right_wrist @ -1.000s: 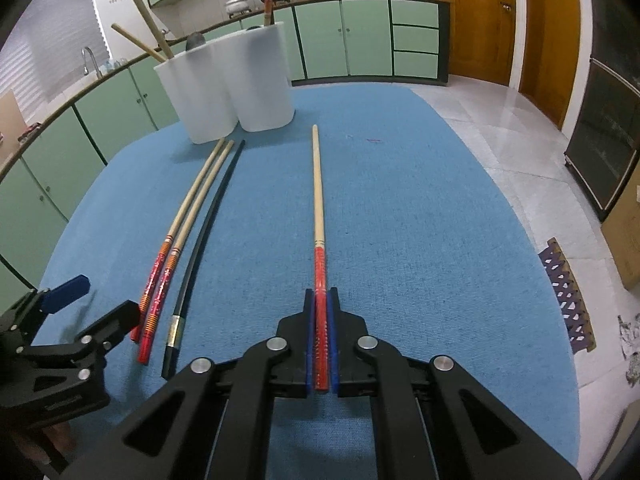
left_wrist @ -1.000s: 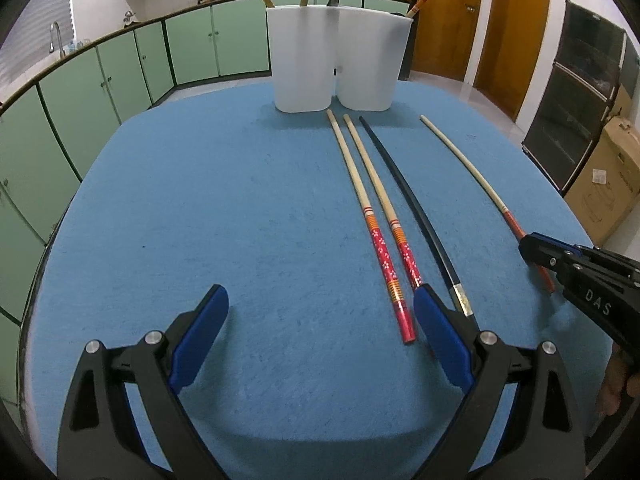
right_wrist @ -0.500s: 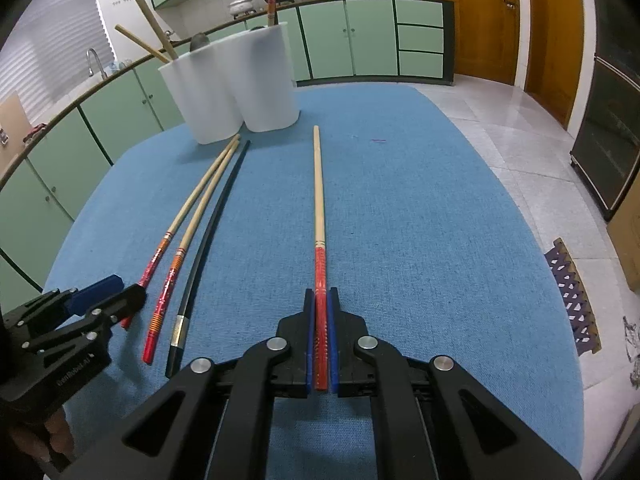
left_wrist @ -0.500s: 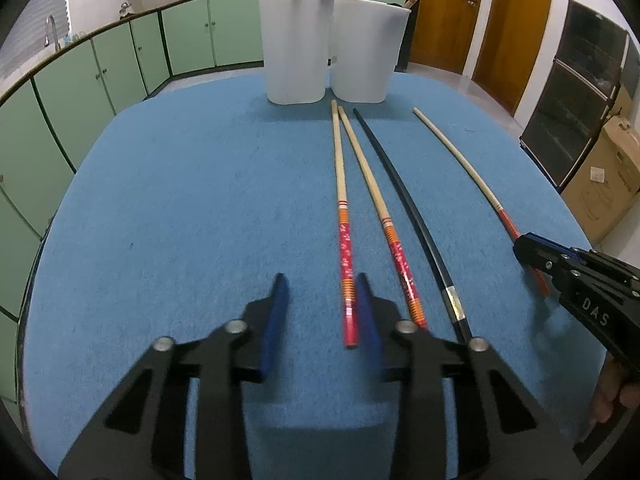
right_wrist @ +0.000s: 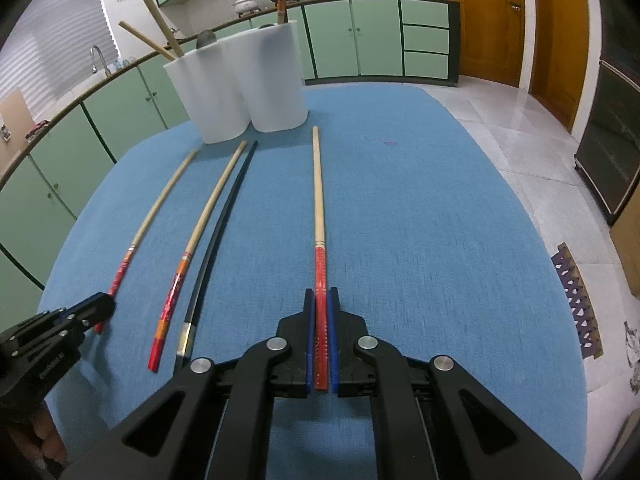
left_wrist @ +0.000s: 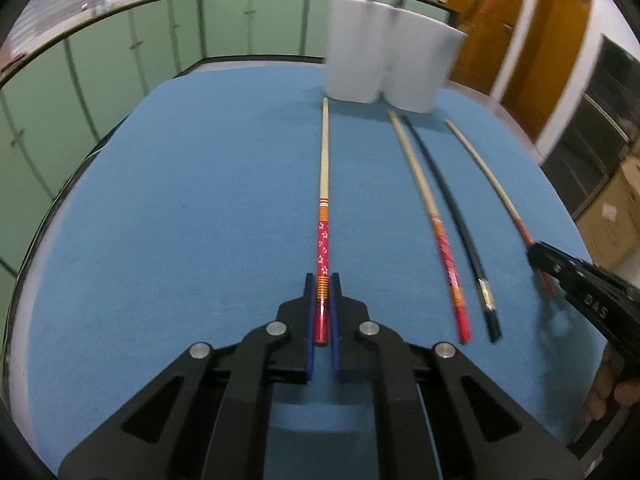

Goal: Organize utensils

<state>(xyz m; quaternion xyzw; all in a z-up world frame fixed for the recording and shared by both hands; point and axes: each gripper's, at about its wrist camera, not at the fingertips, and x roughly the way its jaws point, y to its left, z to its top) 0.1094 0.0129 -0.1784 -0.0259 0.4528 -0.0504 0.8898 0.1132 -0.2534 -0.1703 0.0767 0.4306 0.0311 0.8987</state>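
On the blue table, my left gripper (left_wrist: 322, 278) has its jaws closing tight on the red patterned end of a wooden chopstick (left_wrist: 324, 176), and the pads press it. That chopstick points at the white utensil holder (left_wrist: 384, 60). To its right lie a second red-ended chopstick (left_wrist: 434, 220) and a black chopstick (left_wrist: 454, 212). My right gripper (right_wrist: 320, 292) is shut on the red end of another wooden chopstick (right_wrist: 318, 200). The holder (right_wrist: 240, 84) has several utensils standing in it. Each gripper shows at the edge of the other's view: the left gripper (right_wrist: 102, 304) and the right gripper (left_wrist: 538, 250).
Green cabinets (right_wrist: 380, 36) ring the room behind the table. The table's right edge drops to a tiled floor (right_wrist: 520, 132). Cardboard boxes (left_wrist: 612, 220) and a dark cabinet stand to the right. A person's fingers (left_wrist: 612, 396) hold the right gripper's handle.
The left gripper went from wide open to shut on the leftmost red-ended chopstick, which has swung away from its neighbour. The right gripper kept still, shut on its chopstick.
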